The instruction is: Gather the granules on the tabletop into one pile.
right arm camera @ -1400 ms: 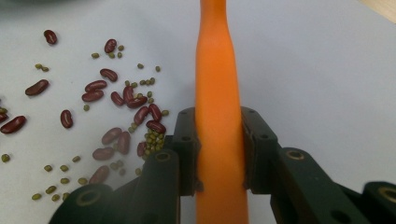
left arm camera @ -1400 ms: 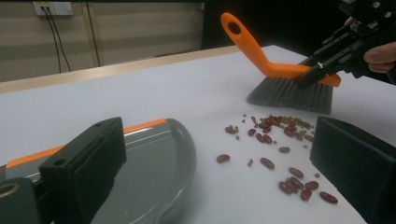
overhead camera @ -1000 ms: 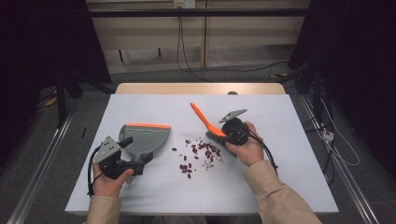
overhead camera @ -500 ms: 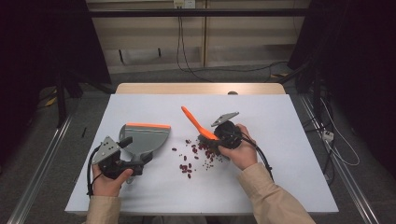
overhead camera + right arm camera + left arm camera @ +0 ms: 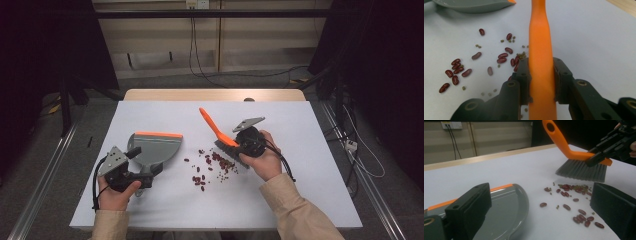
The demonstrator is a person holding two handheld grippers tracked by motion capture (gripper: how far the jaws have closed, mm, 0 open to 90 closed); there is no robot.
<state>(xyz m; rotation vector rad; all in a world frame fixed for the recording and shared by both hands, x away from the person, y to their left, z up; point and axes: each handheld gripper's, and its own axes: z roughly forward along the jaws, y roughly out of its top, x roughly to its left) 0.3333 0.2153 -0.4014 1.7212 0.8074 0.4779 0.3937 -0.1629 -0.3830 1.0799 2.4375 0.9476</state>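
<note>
Sweeping up at centre frame — we clamp the right gripper (image 5: pixel 541 82) on the orange plastic brush (image 5: pixel 220 135).
Stiff, light handle; left gripper (image 5: pixel 131 172) grasps the grey dustpan (image 5: pixel 157 147) — the red beans (image 5: pixel 210 167) roll easily.

From my seat I see the bench (image 5: pixel 310 165) covered with a pale sheet, a strip of bare wood showing along its far edge (image 5: pixel 215 94). Behind it runs a beige wall (image 5: pixel 165 45) with black cables (image 5: pixel 192 50) hanging from a socket (image 5: pixel 196 4) down to the grey floor (image 5: pixel 95 120). Metal rails (image 5: pixel 45 175) flank the bench on both sides. On the floor to the right lies a white power strip (image 5: pixel 351 145) with more cables trailing from it.
</note>
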